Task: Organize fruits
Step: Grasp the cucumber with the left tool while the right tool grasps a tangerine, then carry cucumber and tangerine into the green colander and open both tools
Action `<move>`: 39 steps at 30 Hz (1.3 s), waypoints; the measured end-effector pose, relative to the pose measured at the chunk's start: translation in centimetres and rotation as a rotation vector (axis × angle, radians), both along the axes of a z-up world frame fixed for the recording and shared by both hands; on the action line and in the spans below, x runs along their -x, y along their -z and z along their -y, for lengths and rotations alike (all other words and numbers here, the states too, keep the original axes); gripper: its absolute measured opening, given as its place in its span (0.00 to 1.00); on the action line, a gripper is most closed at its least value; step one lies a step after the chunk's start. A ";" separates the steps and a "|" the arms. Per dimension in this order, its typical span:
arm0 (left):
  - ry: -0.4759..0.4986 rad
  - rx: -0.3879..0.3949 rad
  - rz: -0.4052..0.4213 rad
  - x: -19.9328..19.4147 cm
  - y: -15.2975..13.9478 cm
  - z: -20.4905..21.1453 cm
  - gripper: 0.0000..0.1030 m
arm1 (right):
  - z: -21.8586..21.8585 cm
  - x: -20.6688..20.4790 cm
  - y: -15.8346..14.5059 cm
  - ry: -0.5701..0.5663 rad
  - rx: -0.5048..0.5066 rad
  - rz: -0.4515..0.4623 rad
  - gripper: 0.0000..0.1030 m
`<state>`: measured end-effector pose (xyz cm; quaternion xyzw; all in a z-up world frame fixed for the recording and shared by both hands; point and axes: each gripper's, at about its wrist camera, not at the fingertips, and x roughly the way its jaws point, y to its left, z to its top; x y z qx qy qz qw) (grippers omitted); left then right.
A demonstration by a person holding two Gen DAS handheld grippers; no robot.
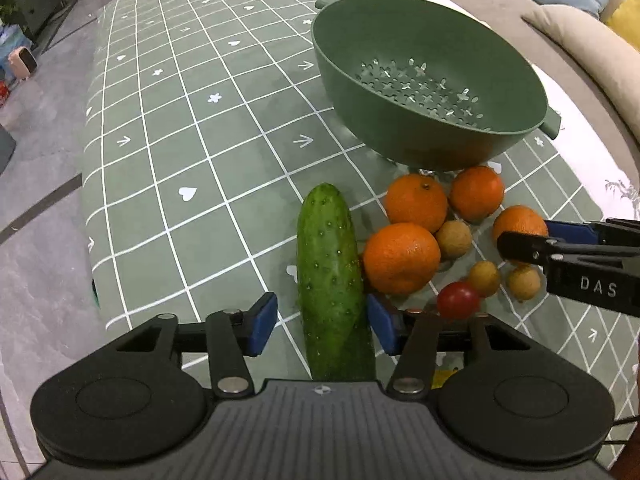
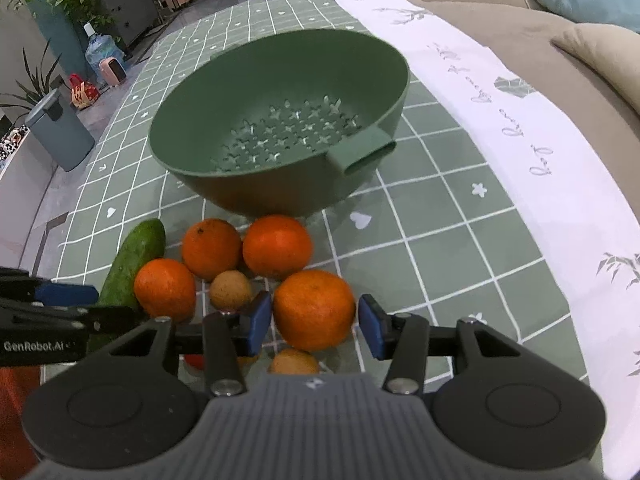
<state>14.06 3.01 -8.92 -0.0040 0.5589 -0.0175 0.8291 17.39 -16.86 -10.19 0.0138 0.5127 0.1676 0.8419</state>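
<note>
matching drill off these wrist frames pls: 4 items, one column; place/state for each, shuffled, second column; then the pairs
Items:
1. cucumber
2. green colander
3. cherry tomato
4. orange nearest the right gripper

Places/states:
A. empty, nothing inside
B. between the right gripper's blue pads
C. lying between the left gripper's blue pads
D. small, red, just past the left gripper's right pad

Pairs: 1-C, 2-A, 3-D, 4-B

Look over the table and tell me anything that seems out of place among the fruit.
A cucumber lies beside the oranges, a vegetable in a pile meant to be fruit. The green colander stands empty behind them. Nothing looks spilled or damaged.
</note>
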 end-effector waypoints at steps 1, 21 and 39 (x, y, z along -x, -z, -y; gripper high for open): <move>0.001 -0.005 -0.004 -0.2 0.1 0.2 0.63 | -0.1 0.1 0.0 -0.003 0.003 -0.001 0.43; -0.068 0.097 0.083 0.8 -2.2 -1.0 0.43 | -1.1 0.5 -2.0 -0.063 0.029 0.042 0.40; -0.071 0.233 0.255 1.3 -10.6 -1.2 0.42 | -1.4 1.5 -9.7 -0.211 -0.020 0.184 0.40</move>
